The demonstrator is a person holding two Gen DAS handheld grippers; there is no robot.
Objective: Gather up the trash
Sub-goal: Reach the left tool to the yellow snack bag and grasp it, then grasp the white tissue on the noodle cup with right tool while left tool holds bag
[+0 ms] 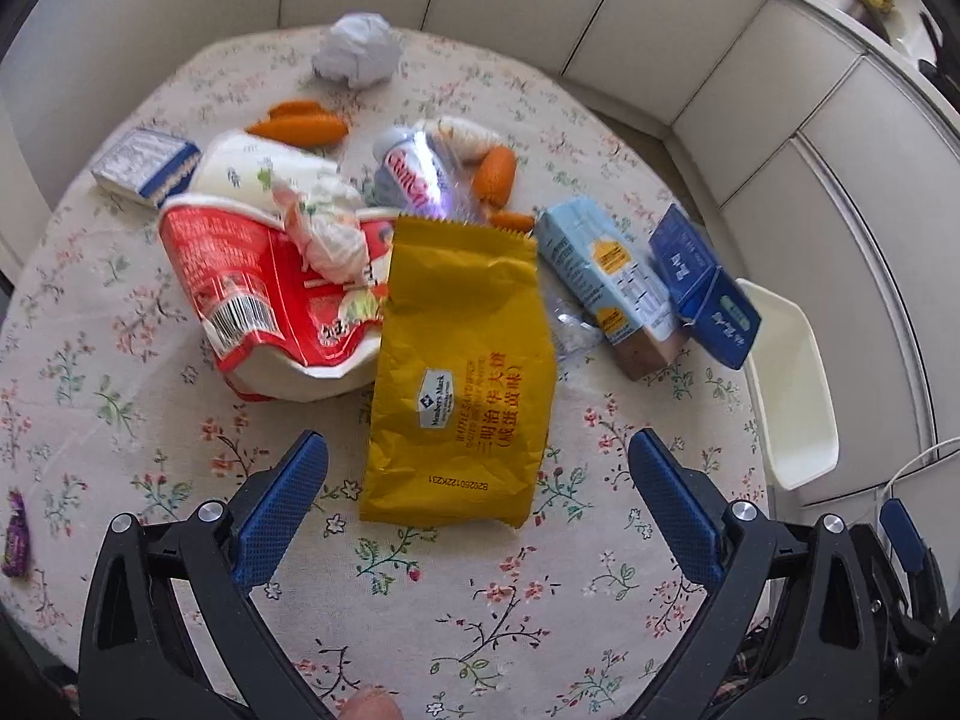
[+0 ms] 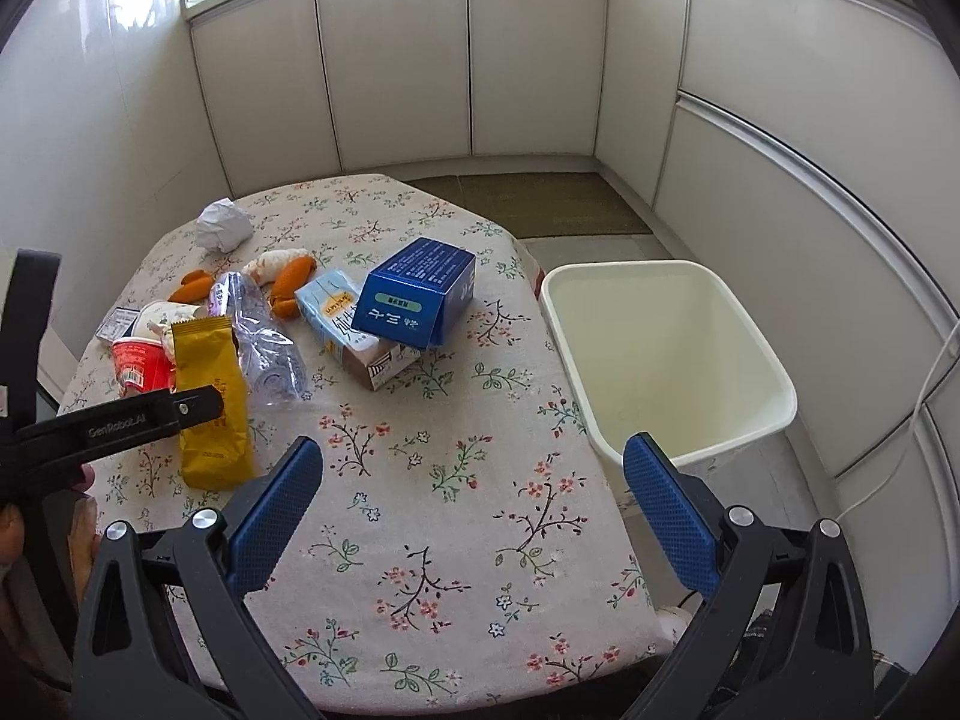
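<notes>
A yellow snack bag lies flat on the flowered tablecloth, and my left gripper stands open with its blue pads either side of the bag's near end, not touching it. Behind it lie a red instant-noodle cup, a crushed clear bottle, a light blue carton, a dark blue box and a white paper ball. My right gripper is open and empty over the tablecloth's near part. A cream bin stands beside the table's right edge. The yellow snack bag shows in the right wrist view too.
Orange toy carrots and a small blue-white box lie at the back of the table. A purple wrapper is near the left edge. White cabinets ring the room. The left gripper's black body crosses the right view.
</notes>
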